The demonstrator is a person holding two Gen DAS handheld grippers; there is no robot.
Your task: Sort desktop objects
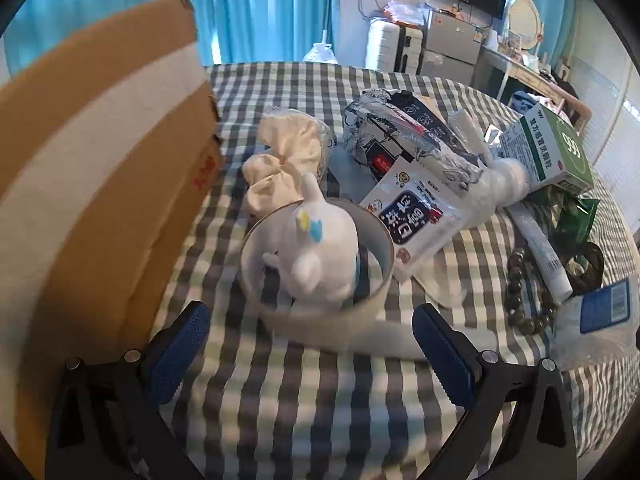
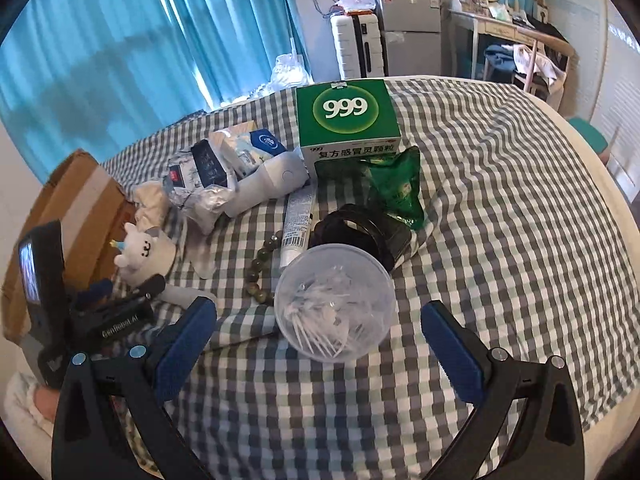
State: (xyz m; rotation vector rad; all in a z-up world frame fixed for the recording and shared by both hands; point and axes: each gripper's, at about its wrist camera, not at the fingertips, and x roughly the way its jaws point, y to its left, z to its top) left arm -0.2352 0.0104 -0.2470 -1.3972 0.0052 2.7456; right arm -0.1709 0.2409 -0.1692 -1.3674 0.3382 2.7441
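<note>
- I see daylight glowing through the blue curtains [image 2: 120, 52] at the upper left of both views.
- Light is soft, with faint shadows on the checked tablecloth [image 2: 500, 220].
- Fisheye bends the frame edges, and the corners go black.
- The cardboard box [image 1: 100, 184] at left looks blurred.

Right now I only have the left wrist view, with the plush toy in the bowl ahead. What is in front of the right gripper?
Observer: A clear round tub of thin white sticks stands on the checked cloth, straight ahead of the right gripper.
Operator: Is that gripper holding it?
Observer: No. Its jaws are wide open, and the tub sits in the gap, clear of both pads.
Operator: What lies just behind the tub?
Observer: A dark jar on its side, with a green bag against its far end.
</note>
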